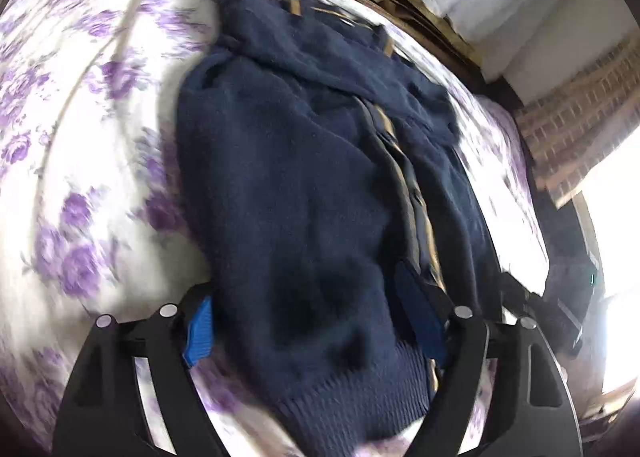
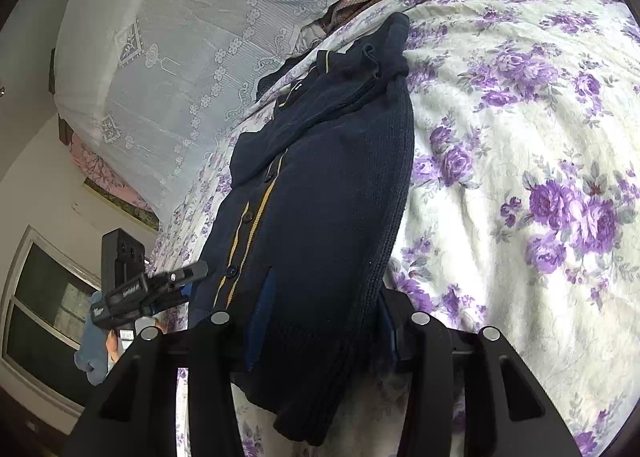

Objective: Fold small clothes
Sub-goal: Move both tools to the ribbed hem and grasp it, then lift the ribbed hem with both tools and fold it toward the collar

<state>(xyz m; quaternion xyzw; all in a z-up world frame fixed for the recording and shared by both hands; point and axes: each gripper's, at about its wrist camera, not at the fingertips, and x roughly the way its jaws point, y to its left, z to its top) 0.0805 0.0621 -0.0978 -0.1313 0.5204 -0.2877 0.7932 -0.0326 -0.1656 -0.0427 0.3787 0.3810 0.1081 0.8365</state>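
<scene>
Both grippers are working at the cardigan's [image 2: 320,193] ribbed hem: the right gripper's [image 2: 320,329] jaws are gripping it, while the left gripper's [image 1: 316,325] jaws are straddling it, released. Soft, limp and light, the knit is best taken at hem or shoulders. Navy with tan placket trim, it is lying lengthwise on the floral bed [image 2: 520,137].

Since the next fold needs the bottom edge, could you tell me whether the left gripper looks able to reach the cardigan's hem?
Probably yes. The left gripper already has its fingers either side of the cardigan near the hem, with nothing in between; the right gripper is at the same end.
</scene>
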